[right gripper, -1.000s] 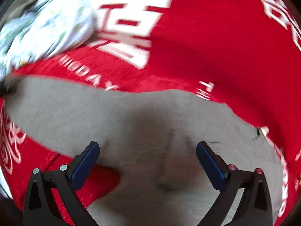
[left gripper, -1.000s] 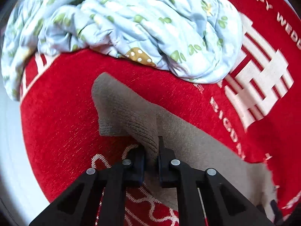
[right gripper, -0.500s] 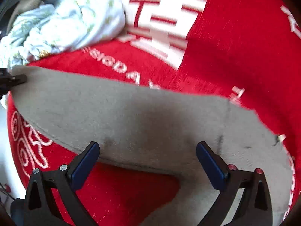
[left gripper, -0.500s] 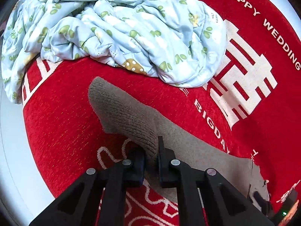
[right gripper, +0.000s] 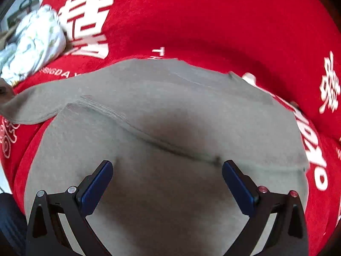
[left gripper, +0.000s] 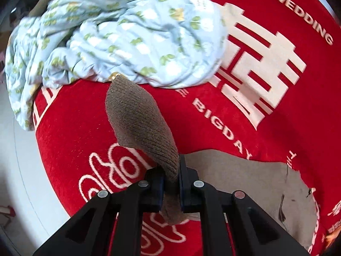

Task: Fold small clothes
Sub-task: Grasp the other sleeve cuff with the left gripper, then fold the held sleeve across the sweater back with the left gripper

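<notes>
The left claw (left gripper: 171, 183) is pinched shut on one end of a brown sock (left gripper: 140, 125) and lifts it off the red cloth (left gripper: 64, 132), while the right claw (right gripper: 167, 183) hangs wide and empty over the sock's flat part. The fold looks only begun: one end is turned over, nothing is pressed flat, and the blue garment (left gripper: 132, 34) lies crumpled beyond. The cloth reads "WEDDING" and "BIGDAY".
</notes>
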`<state>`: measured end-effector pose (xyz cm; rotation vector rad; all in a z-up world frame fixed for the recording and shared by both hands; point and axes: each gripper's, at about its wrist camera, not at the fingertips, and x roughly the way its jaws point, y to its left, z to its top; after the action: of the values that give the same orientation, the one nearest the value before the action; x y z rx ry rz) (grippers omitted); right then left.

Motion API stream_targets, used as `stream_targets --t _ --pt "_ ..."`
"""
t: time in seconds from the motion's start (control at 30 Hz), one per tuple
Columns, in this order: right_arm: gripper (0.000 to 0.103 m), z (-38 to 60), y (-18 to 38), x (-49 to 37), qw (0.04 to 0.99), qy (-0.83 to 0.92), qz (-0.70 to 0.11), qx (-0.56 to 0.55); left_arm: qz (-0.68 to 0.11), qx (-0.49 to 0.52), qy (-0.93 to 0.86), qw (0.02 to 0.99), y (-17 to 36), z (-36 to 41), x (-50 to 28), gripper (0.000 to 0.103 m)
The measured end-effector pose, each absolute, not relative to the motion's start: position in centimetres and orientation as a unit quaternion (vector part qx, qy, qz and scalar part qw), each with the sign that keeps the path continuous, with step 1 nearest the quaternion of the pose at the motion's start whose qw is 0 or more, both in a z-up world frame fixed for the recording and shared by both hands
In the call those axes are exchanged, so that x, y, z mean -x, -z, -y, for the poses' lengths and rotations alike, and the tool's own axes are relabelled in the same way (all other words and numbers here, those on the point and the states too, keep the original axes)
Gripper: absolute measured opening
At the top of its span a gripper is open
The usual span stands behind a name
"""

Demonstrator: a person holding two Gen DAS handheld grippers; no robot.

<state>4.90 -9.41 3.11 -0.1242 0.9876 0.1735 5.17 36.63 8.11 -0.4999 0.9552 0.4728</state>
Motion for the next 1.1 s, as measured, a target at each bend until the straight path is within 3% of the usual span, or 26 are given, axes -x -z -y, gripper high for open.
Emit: stream_targets --t 0.37,0.6,1.1 --pt "0.102 13.2 -2.0 -2.1 0.884 -0.154 -0.439 0.05 -0.467 0.159 -0.221 0.842 -11.1 -26.8 -8.4 0.012" --pt "0.102 16.5 -1.7 -1.7 0.883 -0.184 -0.43 -0.025 -0.478 0.127 -0.217 0.842 -11.5 -21.0 -9.9 0.012" --pt "0.102 18.6 -1.9 0.4 0.885 -0.185 -0.428 0.011 -0.49 0.08 -0.135 0.857 -13.2 -7.8 -11.6 0.012"
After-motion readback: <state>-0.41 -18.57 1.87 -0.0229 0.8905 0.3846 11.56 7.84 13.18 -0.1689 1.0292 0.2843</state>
